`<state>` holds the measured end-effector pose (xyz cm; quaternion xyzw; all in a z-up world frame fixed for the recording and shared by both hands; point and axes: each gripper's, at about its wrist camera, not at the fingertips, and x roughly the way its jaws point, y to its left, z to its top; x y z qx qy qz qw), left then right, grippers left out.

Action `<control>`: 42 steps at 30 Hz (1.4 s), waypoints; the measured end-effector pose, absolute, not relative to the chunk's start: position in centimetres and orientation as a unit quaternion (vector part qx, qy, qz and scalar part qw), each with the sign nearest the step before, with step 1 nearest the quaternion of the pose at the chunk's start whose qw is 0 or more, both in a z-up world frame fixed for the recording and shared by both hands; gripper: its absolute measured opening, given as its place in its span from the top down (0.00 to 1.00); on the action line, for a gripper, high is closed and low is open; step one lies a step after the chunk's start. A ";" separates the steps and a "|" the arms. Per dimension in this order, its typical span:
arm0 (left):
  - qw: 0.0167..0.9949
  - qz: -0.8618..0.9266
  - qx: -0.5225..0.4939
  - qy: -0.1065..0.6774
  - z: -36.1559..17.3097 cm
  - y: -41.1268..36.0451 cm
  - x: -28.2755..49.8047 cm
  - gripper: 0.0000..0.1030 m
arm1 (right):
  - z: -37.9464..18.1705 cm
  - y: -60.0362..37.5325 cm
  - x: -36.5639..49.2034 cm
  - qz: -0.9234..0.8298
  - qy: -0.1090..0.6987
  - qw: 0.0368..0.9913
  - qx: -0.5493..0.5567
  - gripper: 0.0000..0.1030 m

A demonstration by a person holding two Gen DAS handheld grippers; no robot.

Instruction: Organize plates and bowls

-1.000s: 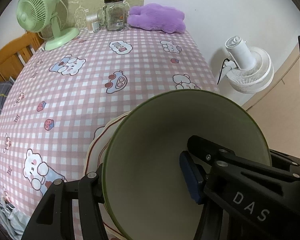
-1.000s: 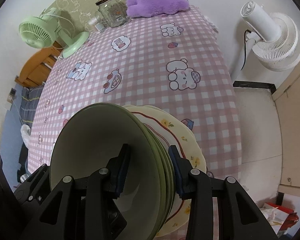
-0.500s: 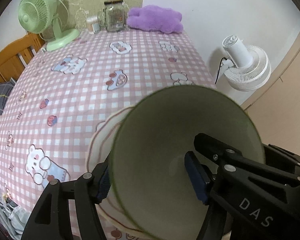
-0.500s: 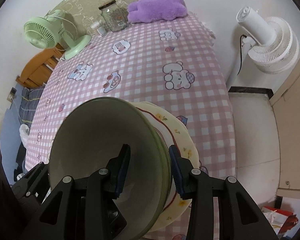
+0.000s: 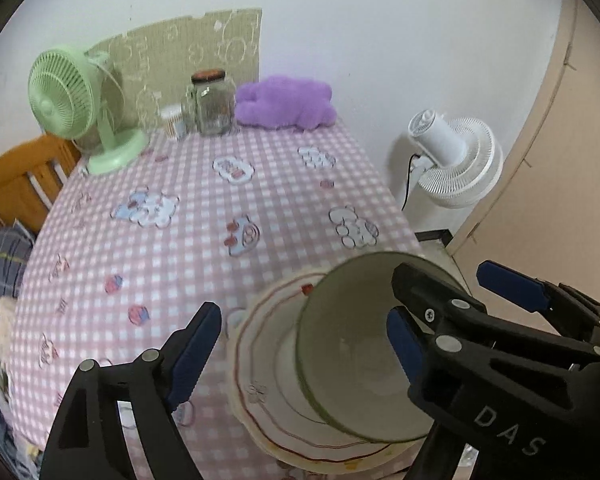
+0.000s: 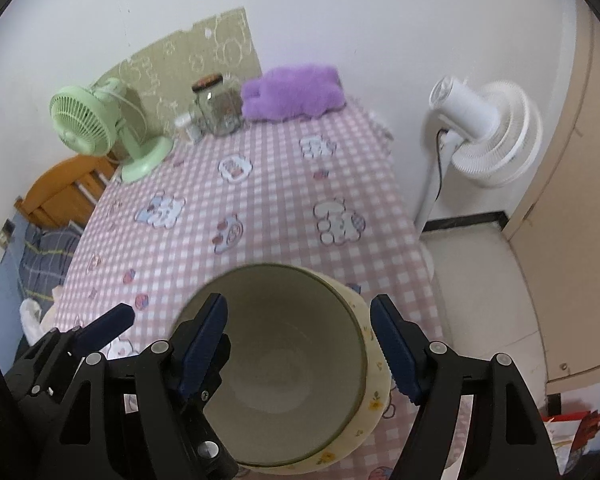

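Note:
A green-rimmed bowl sits on a cream plate with a red line and flowers near the table's front right edge. It also shows in the right wrist view on the plate. My left gripper is open, its jaws wide on either side of the stack, the right pad inside the bowl. My right gripper is open around the bowl's rim and touches nothing that I can see. The right gripper's blue pad shows at the right.
A pink checked tablecloth covers the table. At the back stand a green fan, a glass jar, a small cup and a purple plush. A white fan stands on the floor right of the table.
Both grippers have opened and pulled back and up from the stack. The bowl and plate now rest on the table, smaller in both views.

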<state>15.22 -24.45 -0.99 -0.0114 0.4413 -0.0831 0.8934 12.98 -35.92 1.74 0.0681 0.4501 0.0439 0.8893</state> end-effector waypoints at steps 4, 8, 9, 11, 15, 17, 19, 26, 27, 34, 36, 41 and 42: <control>0.902 -0.095 0.000 0.421 0.4 -22.1 14.6 0.16 | 3.2 -33.7 11.8 0.027 0.424 0.903 0.059 0.25; 0.909 -0.098 0.005 0.406 1.2 -18.9 14.1 0.16 | 4.0 -30.7 10.8 0.016 0.406 0.912 0.055 0.25; 0.910 -0.096 0.004 0.403 1.4 -17.8 14.0 0.16 | 4.2 -30.1 10.5 0.013 0.402 0.914 0.056 0.25; 0.913 -0.093 0.005 0.398 1.5 -16.0 13.8 0.16 | 4.3 -28.3 10.1 0.004 0.394 0.917 0.060 0.23; 0.920 -0.080 0.009 0.384 1.2 -12.1 13.2 0.15 | 4.1 -25.4 9.1 -0.006 0.376 0.924 0.065 0.22; 0.922 -0.070 0.008 0.380 0.9 -10.1 12.7 0.15 | 3.8 -23.9 8.5 -0.005 0.372 0.926 0.066 0.21; 0.927 -0.054 0.010 0.370 0.7 -8.3 12.0 0.15 | 3.5 -22.9 7.8 -0.003 0.368 0.927 0.068 0.21; 0.935 -0.001 -0.031 0.353 -0.9 -3.4 8.7 0.13 | 2.6 -19.8 4.9 0.014 0.339 0.940 0.035 0.21; 0.936 0.003 -0.039 0.349 -1.0 -2.9 8.2 0.13 | 2.3 -19.4 4.4 0.016 0.337 0.941 0.028 0.21; 0.949 0.029 -0.031 0.313 -2.1 -1.1 3.0 0.06 | 0.9 -18.5 0.3 0.022 0.313 0.949 0.024 0.21; 0.951 0.027 -0.032 0.307 -2.6 -0.8 1.7 0.05 | 0.5 -18.2 -0.8 0.022 0.306 0.951 0.020 0.21; 0.957 0.018 -0.015 0.288 -4.2 -1.1 -1.0 0.04 | -0.4 -17.3 -3.9 0.027 0.283 0.959 0.010 0.15; 0.958 0.019 -0.012 0.287 -4.4 -1.2 -1.4 0.04 | -0.7 -17.2 -4.3 0.027 0.279 0.960 0.008 0.15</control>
